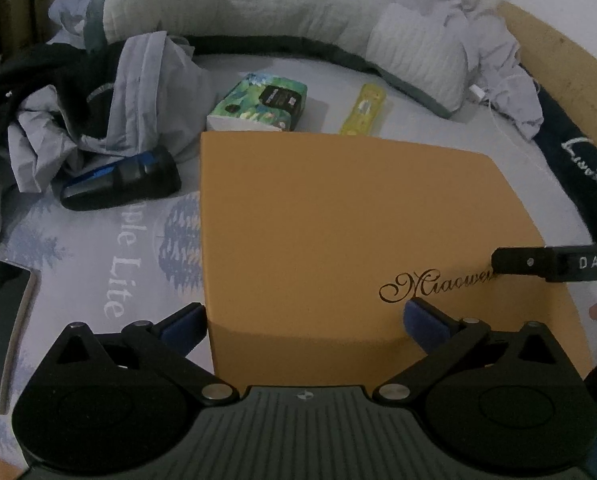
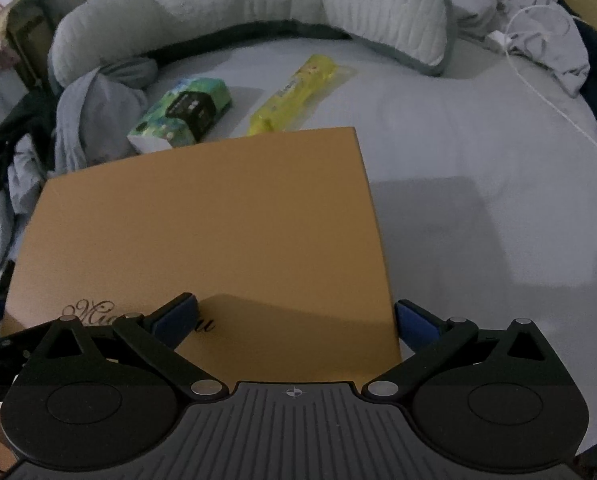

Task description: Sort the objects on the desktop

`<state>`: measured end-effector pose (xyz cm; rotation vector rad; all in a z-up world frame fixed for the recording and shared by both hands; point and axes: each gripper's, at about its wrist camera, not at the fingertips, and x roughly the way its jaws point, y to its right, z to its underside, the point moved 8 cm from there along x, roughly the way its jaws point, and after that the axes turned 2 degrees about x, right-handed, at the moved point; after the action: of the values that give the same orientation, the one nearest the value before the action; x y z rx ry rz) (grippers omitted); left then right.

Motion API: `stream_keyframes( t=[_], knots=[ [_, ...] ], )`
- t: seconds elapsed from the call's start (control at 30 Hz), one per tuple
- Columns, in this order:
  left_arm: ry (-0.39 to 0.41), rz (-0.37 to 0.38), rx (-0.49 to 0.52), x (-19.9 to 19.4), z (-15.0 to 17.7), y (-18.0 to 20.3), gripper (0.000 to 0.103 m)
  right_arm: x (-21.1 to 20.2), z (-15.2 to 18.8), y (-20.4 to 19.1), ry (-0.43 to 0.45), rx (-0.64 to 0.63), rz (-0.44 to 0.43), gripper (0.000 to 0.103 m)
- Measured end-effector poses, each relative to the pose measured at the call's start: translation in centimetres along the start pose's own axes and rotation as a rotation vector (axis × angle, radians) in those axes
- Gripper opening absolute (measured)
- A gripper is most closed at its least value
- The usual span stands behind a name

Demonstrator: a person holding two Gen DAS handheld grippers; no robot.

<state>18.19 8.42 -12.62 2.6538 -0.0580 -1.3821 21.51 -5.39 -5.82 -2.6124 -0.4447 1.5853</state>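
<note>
A flat orange box with gold script (image 1: 338, 220) lies on the bed; it also shows in the right wrist view (image 2: 202, 216). My left gripper (image 1: 302, 322) is open and straddles the box's near left corner, one pad beside its left edge, one above its top. My right gripper (image 2: 296, 320) is open and straddles the near right corner the same way. Beyond the box lie a green tissue pack (image 1: 260, 102), also in the right wrist view (image 2: 182, 114), and a yellow packet (image 1: 363, 109), also there (image 2: 294, 90). A black and blue shaver (image 1: 122, 178) lies to the left.
A dark phone (image 1: 4, 334) lies at the left on the printed sheet. Crumpled clothes (image 1: 98, 108) pile at the left. A grey curved pillow (image 2: 258, 4) rings the back. A white cable (image 2: 554, 100) runs at the right. A wooden bed edge (image 1: 562, 52) is at the far right.
</note>
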Motion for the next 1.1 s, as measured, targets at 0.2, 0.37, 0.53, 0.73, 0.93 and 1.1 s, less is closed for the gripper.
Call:
stream_keyframes(
  t=[0.2, 0.37, 0.53, 0.73, 0.93, 1.1],
  knots=[
    [0.004, -0.001, -0.001, 0.5, 0.4, -0.1, 0.103, 0.4, 0.5, -0.2, 0.021, -0.011, 0.017, 0.103],
    [0.023, -0.001, -0.009, 0.4, 0.4, -0.2, 0.103, 0.3, 0.4, -0.2, 0.016, -0.006, 0.017, 0.103],
    [0.070, -0.008, -0.008, -0.1, 0.6, -0.1, 0.103, 0.0, 0.4, 0.1, 0.032, 0.006, 0.002, 0.103],
    [0.175, 0.003, 0.008, -3.4, 0.6, 1.1, 0.103, -1.8, 1.3, 0.1, 0.058, -0.010, 0.010, 0.103],
    [0.327, 0.057, 0.075, -8.8, -0.1, 4.1, 0.103, -6.3, 2.8, 0.4, 0.141, 0.010, -0.060, 0.103],
    [0.440, 0.077, 0.114, -12.6, 0.0, 6.3, 0.103, -10.2, 4.4, 1.1, 0.230, -0.012, -0.060, 0.103]
  ],
)
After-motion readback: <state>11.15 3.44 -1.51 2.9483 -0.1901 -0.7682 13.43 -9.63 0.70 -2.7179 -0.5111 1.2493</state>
